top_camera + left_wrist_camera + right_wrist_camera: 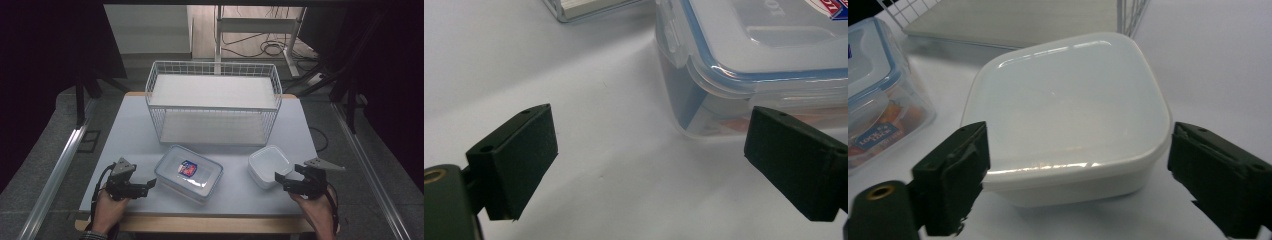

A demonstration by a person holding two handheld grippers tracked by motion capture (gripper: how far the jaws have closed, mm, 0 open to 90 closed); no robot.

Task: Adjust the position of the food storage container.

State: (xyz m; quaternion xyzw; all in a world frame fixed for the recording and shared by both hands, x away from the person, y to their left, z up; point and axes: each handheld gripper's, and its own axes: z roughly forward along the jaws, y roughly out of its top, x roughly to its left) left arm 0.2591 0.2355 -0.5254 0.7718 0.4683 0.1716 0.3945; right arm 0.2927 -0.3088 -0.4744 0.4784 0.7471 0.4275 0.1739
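Your right tongs [1075, 165] stand open astride the white lidded container [1068, 107]: light, smooth plastic; grip its sidewalls at three and nine o'clock. Left tongs [651, 160] stand open.

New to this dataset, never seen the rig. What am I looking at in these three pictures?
No robot: a person holds a hand-held two-jaw gripper in each hand. The high view looks down on a white table. The other two views come from cameras riding on each gripper, looking along its black jaws.

On the table: a wire rack, a clear box with a blue-sealed lid, and a white tub.

The left gripper is open beside the clear box. The right gripper straddles the white tub, jaws open at its near corners; nothing is held yet.
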